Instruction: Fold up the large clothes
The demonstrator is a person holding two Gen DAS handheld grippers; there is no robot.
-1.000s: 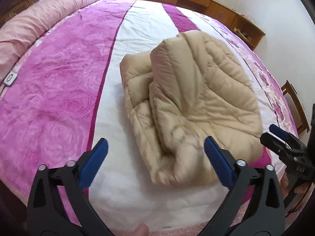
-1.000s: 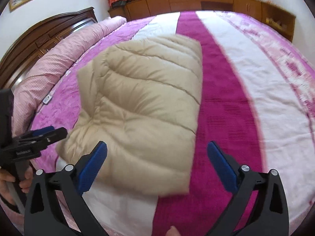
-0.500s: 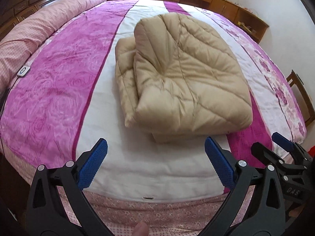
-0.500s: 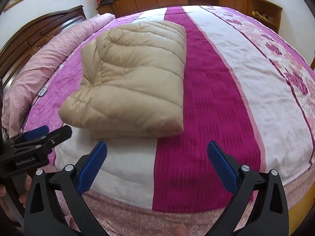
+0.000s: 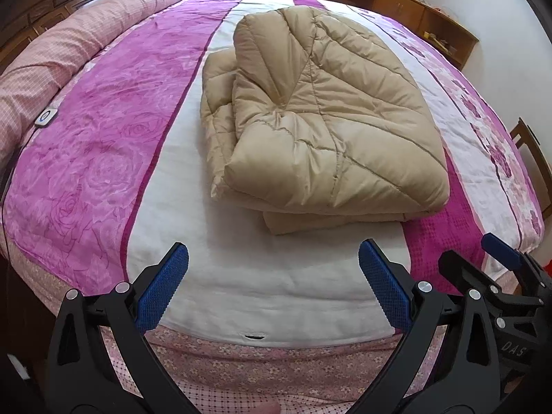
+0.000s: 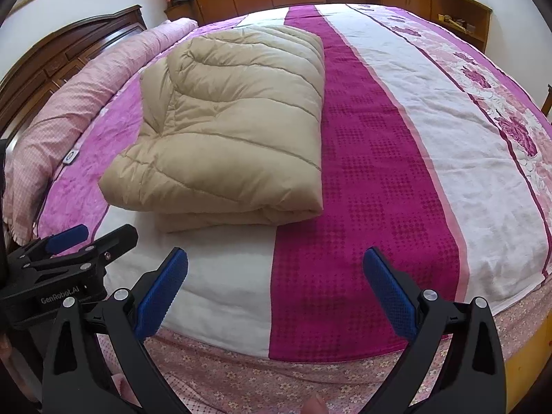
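While folded jacket (image 5: 324, 120) lies on bedspread (image 5: 103, 145) | left hand-held gripper (image 5: 274, 279) wide | right hand-held gripper (image 6: 276, 283) wide

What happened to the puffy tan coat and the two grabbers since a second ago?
Both grabbers backed away from the tan coat toward the foot of the bed. The left gripper, which was right at the coat's near edge, now hangs over bare white cover; the right gripper pulled back too. Both stayed open and empty. The coat's loose near end has settled into a neat folded bundle, in the same spot.
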